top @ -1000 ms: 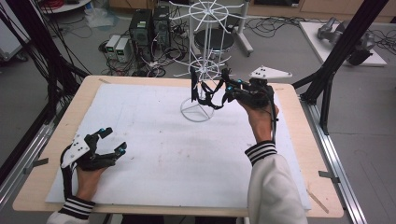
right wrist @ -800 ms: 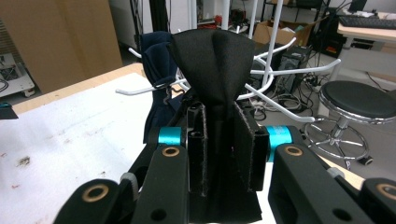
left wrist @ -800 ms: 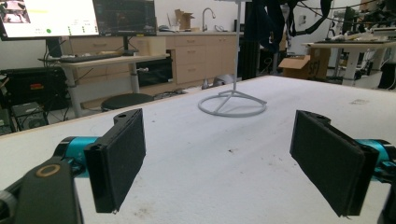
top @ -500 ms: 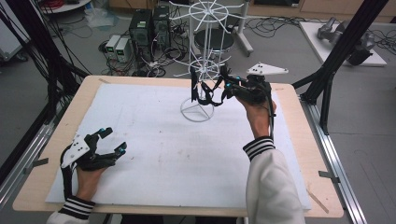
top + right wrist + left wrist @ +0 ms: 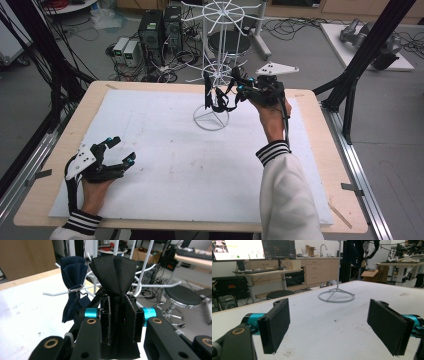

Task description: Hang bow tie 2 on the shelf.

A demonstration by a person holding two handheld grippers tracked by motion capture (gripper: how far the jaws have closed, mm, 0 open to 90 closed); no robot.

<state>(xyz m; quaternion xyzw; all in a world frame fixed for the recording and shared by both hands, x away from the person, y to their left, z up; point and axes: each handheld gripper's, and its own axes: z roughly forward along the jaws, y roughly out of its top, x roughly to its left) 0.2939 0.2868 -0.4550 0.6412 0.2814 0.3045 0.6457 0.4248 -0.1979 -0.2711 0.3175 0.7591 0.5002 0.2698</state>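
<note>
A black pleated fabric bow tie (image 5: 117, 272) is clamped between the right gripper (image 5: 117, 322)'s jaws, held up against the white wire rack (image 5: 212, 82) near the bench's far edge. A navy bow tie (image 5: 72, 285) hangs from a rack arm just beside it. The left gripper (image 5: 334, 325) rests near the bench's near left corner, jaws wide apart, over bare white bench surface (image 5: 190, 165).

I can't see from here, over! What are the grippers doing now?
Left gripper open, resting on white mat. Right gripper shut on black bow tie at wire rack. Navy bow tie already hanging beside it.
</note>
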